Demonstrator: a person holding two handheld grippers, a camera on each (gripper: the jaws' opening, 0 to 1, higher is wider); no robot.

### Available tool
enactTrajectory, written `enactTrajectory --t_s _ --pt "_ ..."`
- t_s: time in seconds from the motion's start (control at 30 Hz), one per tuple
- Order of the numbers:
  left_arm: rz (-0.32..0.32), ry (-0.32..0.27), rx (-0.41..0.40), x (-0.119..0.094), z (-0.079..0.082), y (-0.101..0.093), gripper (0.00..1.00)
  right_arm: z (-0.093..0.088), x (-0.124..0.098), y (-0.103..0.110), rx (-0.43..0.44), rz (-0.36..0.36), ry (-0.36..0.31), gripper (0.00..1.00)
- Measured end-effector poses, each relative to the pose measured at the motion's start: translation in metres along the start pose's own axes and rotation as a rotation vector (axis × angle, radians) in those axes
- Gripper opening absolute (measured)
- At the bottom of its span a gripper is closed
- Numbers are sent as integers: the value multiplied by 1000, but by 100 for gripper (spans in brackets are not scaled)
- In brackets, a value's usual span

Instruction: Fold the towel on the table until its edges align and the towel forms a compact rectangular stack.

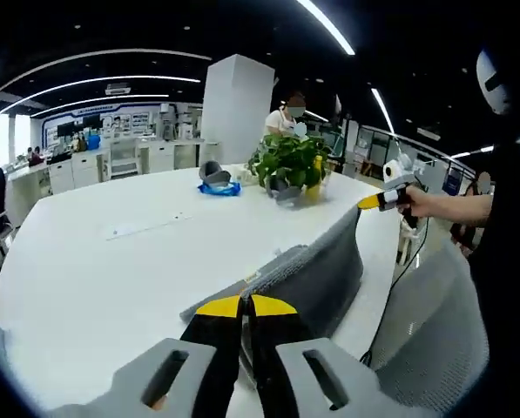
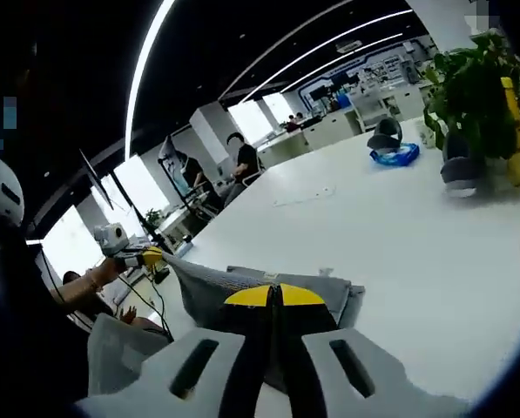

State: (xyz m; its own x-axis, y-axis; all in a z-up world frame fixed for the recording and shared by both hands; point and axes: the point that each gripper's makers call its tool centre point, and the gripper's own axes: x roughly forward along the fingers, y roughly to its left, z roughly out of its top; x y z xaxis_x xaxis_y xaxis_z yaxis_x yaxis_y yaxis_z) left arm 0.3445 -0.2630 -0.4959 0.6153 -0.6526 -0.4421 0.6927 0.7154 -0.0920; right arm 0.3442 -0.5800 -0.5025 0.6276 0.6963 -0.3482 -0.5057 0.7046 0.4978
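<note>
The big white table is taking up most of the rm, w/ the grey towel lying near its front edge, partly lifted off the top. In the right gripper view the table is stretching away toward the plant, & the towel is sitting just in front of the jaws, one corner pulled up & out to the side.

The potted plant is standing further back on the table from the towel, beyond its raised end; same plant w/ something yellow beside it is showing in the right gripper view. A blue-and-grey object is resting on the table just beside the plant, well apart from the towel; also seen in the right gripper view.

The left gripper is pinching the near towel edge, yellow tips closed together on the cloth. In the right gripper view that same gripper is holding the lifted corner out past the table edge.

The right gripper is clamping the towel too, tips tight together on the fabric. In the left gripper view it is holding the towel's far corner up, a hand wrapped round its handle, over the table edge on the plant's side.

People are sitting & standing at desks beyond the table.
</note>
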Motion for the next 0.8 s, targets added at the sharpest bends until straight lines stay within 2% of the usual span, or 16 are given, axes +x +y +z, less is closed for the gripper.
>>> enactTrajectory --t_s 0.07,0.27,0.3,0.47,0.57,0.67,0.73,0.8 --pt "-14 25 7 10 -5 5 2 -3 6 -8 -18 -14 21 0" --pt "-32 98 -3 38 -27 27 2 -15 34 -39 19 -35 79 0" --pt "-33 113 -9 45 -32 33 2 -18 41 -45 13 -43 105 0" --pt "-11 196 -67 74 -61 58 2 -30 70 -69 6 -69 179 0" --pt "-1 208 -83 89 -66 67 2 -37 81 -84 -2 -95 214 0" --pt "8 236 -80 102 -72 71 2 -50 88 -100 -3 -132 257 0" --pt "31 297 -28 108 -85 75 2 -53 92 -105 3 -141 259 0" --pt "50 327 11 114 -93 78 2 -53 95 -110 -18 -175 240 0"
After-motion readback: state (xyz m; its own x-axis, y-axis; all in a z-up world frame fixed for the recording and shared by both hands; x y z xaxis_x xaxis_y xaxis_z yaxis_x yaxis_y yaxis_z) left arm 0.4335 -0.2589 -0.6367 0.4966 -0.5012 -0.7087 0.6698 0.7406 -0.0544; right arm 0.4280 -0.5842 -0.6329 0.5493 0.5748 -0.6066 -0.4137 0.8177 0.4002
